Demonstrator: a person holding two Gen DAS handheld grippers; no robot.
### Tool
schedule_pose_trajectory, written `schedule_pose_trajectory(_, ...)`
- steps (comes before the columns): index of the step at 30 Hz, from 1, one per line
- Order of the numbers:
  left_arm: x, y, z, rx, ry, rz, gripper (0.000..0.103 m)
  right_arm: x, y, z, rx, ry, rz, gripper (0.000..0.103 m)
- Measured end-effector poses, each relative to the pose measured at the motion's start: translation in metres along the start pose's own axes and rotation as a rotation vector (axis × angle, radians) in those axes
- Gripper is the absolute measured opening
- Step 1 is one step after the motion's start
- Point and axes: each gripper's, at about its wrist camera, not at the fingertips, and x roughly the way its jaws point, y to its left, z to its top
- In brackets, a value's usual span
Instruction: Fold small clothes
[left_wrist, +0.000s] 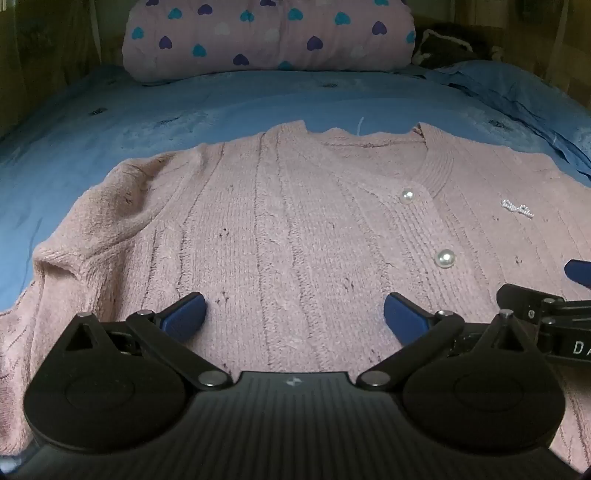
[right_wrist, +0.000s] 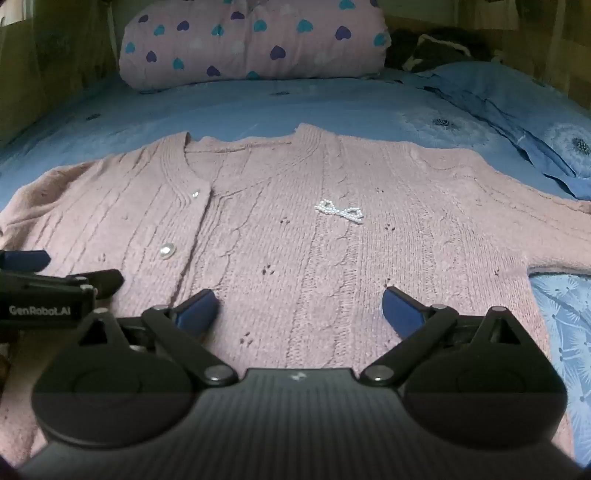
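A pink knitted cardigan (left_wrist: 295, 229) lies spread flat, front up, on a blue bedsheet (left_wrist: 184, 107), its neck towards the far side. Pearl buttons (left_wrist: 445, 257) run down its front and a small pearl bow (right_wrist: 339, 211) sits on the chest. My left gripper (left_wrist: 294, 314) hovers over the cardigan's left half, open, nothing between its blue pads. My right gripper (right_wrist: 299, 308) hovers over the cardigan (right_wrist: 295, 240) on its right half, open too and empty. Each gripper shows at the edge of the other's view.
A pink bolster pillow with hearts (left_wrist: 269, 37) lies across the far end of the bed. Crumpled blue bedding (right_wrist: 517, 110) is piled at the far right, with a dark object (right_wrist: 436, 48) behind it. Wooden walls close in both sides.
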Motion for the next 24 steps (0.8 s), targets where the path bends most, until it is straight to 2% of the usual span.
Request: schedule_pose_trajectory(24, -0.0002, -0.0001, -0.0004, -0.001, 0.007, 0.0, 0.103, 0.0023, 0.0017, -0.0007, -0.001, 0.003, 0.004, 0.101)
